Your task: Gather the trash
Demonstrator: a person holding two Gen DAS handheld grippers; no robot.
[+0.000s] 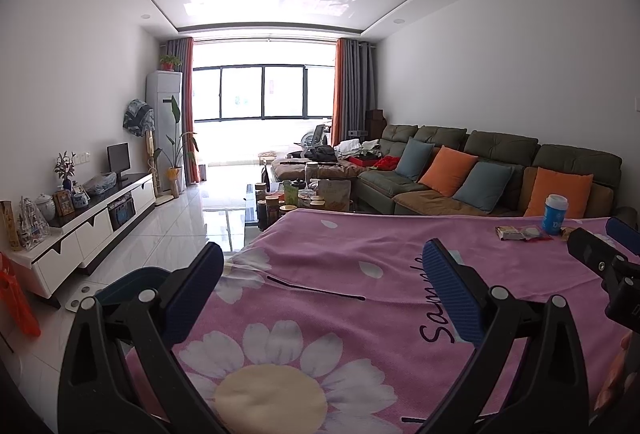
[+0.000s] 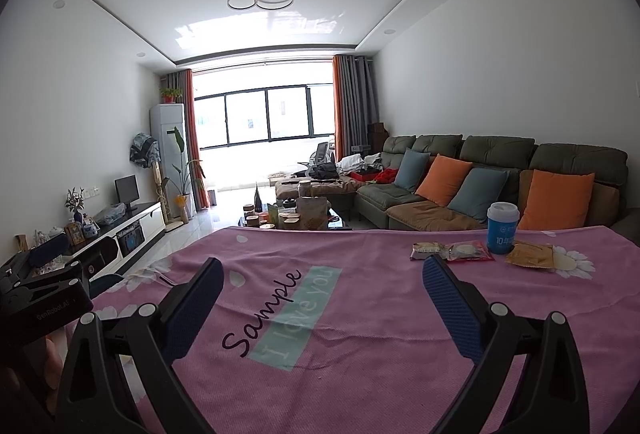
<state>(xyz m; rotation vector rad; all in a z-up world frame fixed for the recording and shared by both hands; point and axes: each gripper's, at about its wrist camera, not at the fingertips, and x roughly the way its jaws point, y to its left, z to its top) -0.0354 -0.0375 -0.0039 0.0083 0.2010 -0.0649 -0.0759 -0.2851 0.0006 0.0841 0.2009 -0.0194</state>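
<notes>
Left wrist view: left gripper [image 1: 320,274] jaws spread wide, empty, above the pink floral cloth [image 1: 320,314] on the desk; snack wrappers [image 1: 520,233] and blue cup [image 1: 554,214] lie well beyond, right of the jaws.

Right wrist view: right gripper [image 2: 320,286] jaws wide apart, empty; wrappers [image 2: 456,251], cup [image 2: 502,228] and tan packet [image 2: 530,256] ahead-right, apart from the jaws.
</notes>
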